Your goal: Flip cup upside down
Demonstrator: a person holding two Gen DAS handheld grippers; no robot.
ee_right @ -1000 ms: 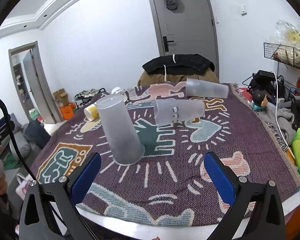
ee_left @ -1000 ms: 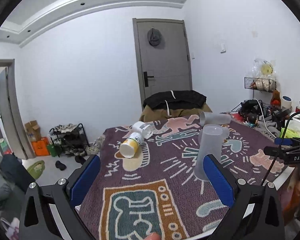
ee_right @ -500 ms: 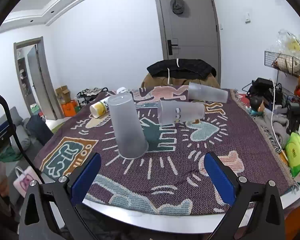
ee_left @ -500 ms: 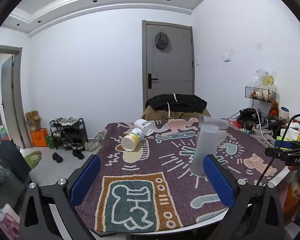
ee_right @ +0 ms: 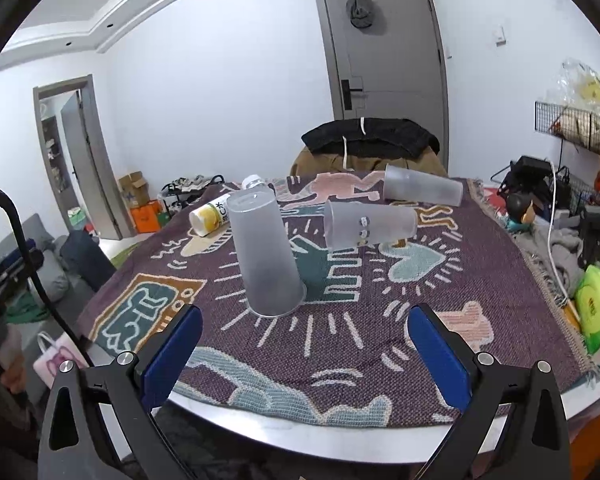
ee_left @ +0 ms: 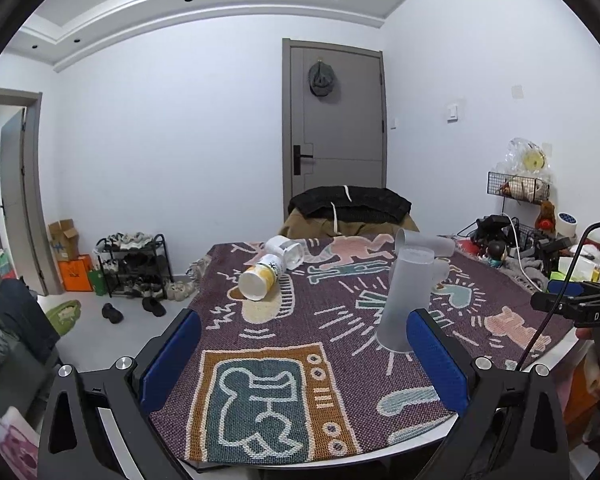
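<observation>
Cup (ee_right: 268, 256) stands mouth-down on the patterned cloth (ee_right: 380, 320), near the front of the round table (ee_right: 340, 436), frosted and translucent, its closed base up and its wider rim flat on the weave.

Going left to right in my right wrist view: a yellow-and-white container (ee_right: 210, 216) lies on its side behind the cup's left, with a clear bottle (ee_right: 254, 181) just behind it. To the cup's right a second frosted cup (ee_right: 368, 224) lies on its side (small dots on its wall), and a third frosted cup (ee_right: 422, 189) lies farther back. A chair draped with a dark garment (ee_right: 368, 138) sits behind the table.

I see my left gripper (ee_left: 304, 356) with fingers spread wide, holding nothing; the cup (ee_left: 406, 296) shows just inside its right finger, farther off. My right gripper (ee_right: 304, 356) is likewise spread and empty, short of the cup, nothing between them.
</observation>
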